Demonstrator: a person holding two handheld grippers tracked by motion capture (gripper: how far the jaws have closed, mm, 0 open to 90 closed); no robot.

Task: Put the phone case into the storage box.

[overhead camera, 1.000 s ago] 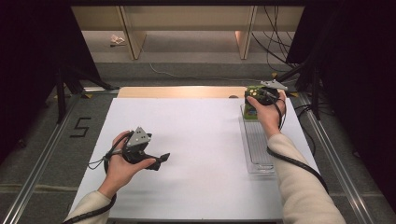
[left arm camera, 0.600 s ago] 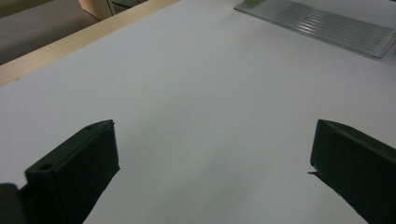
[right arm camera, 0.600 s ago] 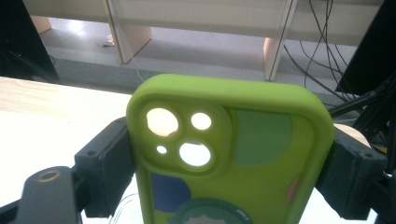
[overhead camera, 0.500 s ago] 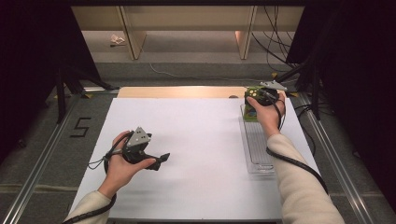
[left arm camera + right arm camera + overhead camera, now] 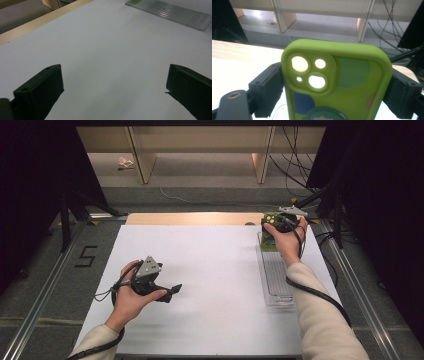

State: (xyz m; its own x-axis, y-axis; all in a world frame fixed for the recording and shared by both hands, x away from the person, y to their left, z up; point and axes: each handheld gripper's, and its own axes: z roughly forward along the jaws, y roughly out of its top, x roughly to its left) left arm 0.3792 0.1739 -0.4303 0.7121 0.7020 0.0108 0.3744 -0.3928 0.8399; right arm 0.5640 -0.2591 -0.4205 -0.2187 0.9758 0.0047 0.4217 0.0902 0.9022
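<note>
A lime-green phone case (image 5: 352, 75) with camera cut-outs and coloured patches stands upright between the black jaws of my right gripper (image 5: 274, 231), at the far right of the white mat (image 5: 215, 260). Both pads (image 5: 270, 85) touch its sides. The jaws have just been opening a little, and the case is still between them. The case's lower end (image 5: 269, 242) hangs over the far end of a clear ribbed tray (image 5: 276, 280). My left gripper (image 5: 172, 291) rests low over the mat at the near left, open, with nothing between its jaws (image 5: 113, 82).
The clear tray (image 5: 172, 13) lies lengthwise along the mat's right side. A wooden strip (image 5: 190, 218) borders the mat's far edge. Beyond it are a grey floor, shelf legs and cables. Metal rails run along both sides of the table.
</note>
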